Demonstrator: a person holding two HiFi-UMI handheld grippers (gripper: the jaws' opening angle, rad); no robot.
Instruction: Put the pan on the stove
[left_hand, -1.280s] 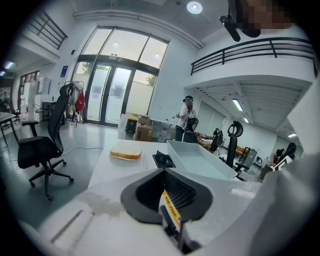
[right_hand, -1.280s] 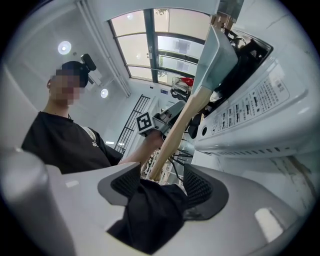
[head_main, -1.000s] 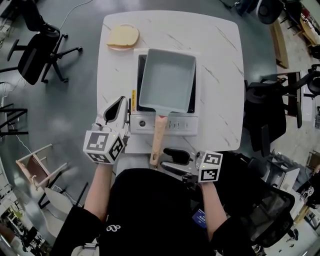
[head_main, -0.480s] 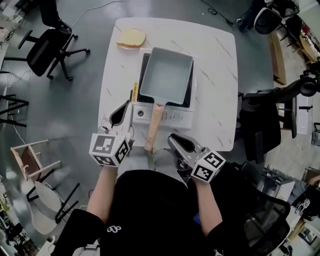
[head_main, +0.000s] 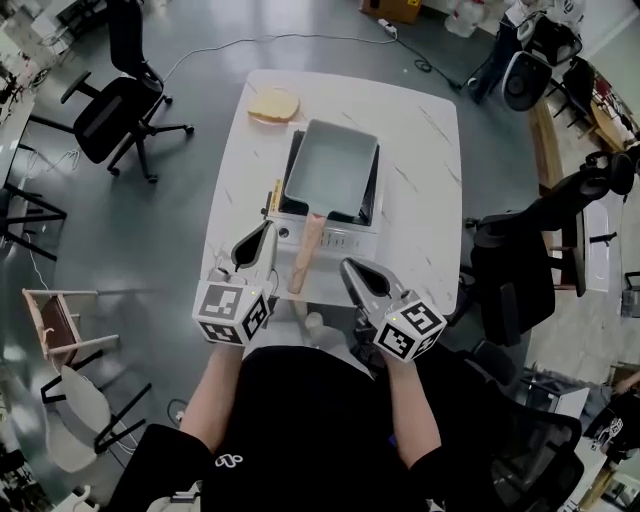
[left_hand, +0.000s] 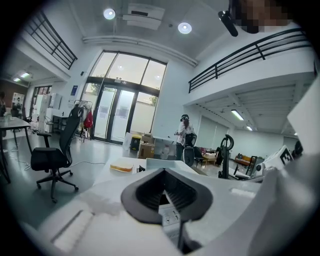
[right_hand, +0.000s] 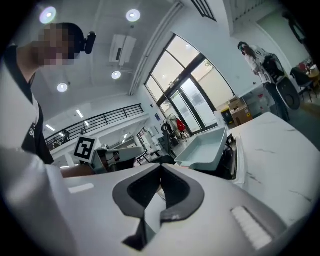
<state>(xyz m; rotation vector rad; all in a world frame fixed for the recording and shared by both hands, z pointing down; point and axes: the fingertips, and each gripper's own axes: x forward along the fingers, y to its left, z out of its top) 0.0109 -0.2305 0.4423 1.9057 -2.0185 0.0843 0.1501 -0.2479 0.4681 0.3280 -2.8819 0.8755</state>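
The pale grey square pan (head_main: 331, 167) sits on the portable stove (head_main: 335, 238) in the middle of the white table (head_main: 430, 190); its wooden handle (head_main: 305, 250) points toward me. My left gripper (head_main: 262, 232) hovers at the table's front edge, left of the handle, jaws together and empty. To the handle's right, my right gripper (head_main: 350, 268) is shut on nothing. In the right gripper view its jaws (right_hand: 161, 167) meet, with the pan (right_hand: 205, 147) ahead. The left gripper (left_hand: 164, 172) shows closed tips in its own view.
A slice of bread (head_main: 274, 104) lies at the table's far left corner, seen also in the left gripper view as bread (left_hand: 121, 167). Office chairs stand left (head_main: 120, 115) and right (head_main: 520, 270) of the table. A person (left_hand: 185, 135) stands far off.
The right gripper's jaws closed, and it swung from pointing left near the handle's end to pointing at the table. The head view pulled back; the pan stayed on the stove.
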